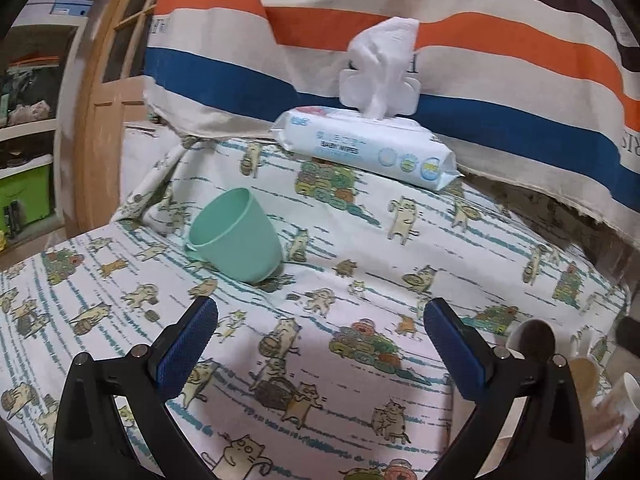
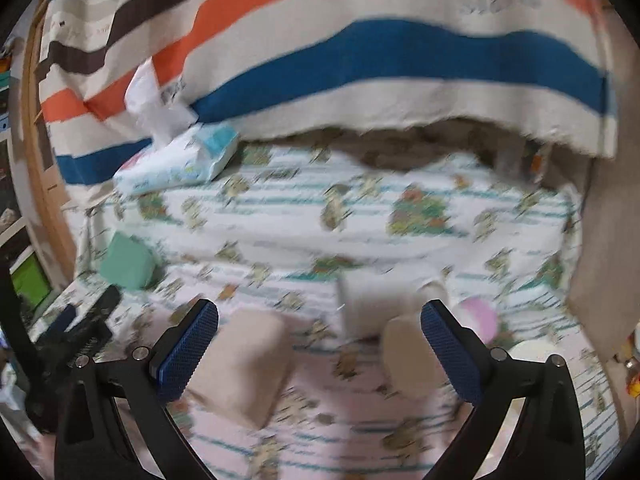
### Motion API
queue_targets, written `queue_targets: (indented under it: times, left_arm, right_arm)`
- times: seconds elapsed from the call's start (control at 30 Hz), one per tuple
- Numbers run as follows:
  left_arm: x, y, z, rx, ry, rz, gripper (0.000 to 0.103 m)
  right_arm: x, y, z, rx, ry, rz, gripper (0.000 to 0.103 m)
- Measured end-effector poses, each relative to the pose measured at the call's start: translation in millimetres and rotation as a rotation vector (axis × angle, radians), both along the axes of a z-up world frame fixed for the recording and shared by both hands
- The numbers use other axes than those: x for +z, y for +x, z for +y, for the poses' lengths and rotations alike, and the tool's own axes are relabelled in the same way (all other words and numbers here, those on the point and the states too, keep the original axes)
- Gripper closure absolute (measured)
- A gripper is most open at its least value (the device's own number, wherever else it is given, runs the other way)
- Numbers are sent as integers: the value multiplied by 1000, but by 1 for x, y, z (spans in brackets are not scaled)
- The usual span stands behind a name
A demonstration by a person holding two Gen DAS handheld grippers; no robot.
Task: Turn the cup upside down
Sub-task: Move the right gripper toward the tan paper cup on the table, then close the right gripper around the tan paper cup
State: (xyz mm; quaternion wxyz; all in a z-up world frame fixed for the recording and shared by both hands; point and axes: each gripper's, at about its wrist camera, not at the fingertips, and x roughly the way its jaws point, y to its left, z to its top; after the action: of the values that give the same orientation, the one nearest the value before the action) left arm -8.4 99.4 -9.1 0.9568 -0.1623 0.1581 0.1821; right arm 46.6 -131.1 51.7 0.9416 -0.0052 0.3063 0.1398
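- Mint-green cup (image 1: 236,236) upright but leaning on the cat-print cloth, mouth up and tipped toward the upper left, small handle low on its left side, base on the cloth
- Lies ahead and left of the left gripper (image 1: 320,344), just beyond the left pad's tip and off the centre line; long axis tilted up-left, across the line between the jaws
- Left jaws spread wide, nothing between the blue pads, no contact with the cup
- Seen from the right gripper (image 2: 319,344), cup (image 2: 128,261) sits far off to the left, blurred; right jaws also spread wide and holding nothing
- Judged: left gripper nearer, so a short leftward shift and forward reach would bracket the cup wall
- Baby wipes pack (image 1: 366,146) farther back, well apart from the cup; other cups (image 2: 244,368) blurred near the right jaws, wall contact unclear
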Motion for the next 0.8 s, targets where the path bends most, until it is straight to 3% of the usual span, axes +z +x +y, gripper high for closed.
queue_targets:
  times: [0.27, 0.53, 0.8]
  left_arm:
    - [-1, -5, 13, 42, -66, -29, 1]
    - [-5, -6, 19, 67, -95, -21, 1]
    - [-3, -5, 17, 67, -77, -19, 1]
  right_arm:
    - [-14, 35, 38, 13, 16, 258, 1]
    - [-49, 85, 62, -29, 14, 531, 12]
    - [-79, 100, 71, -45, -6, 609, 13]
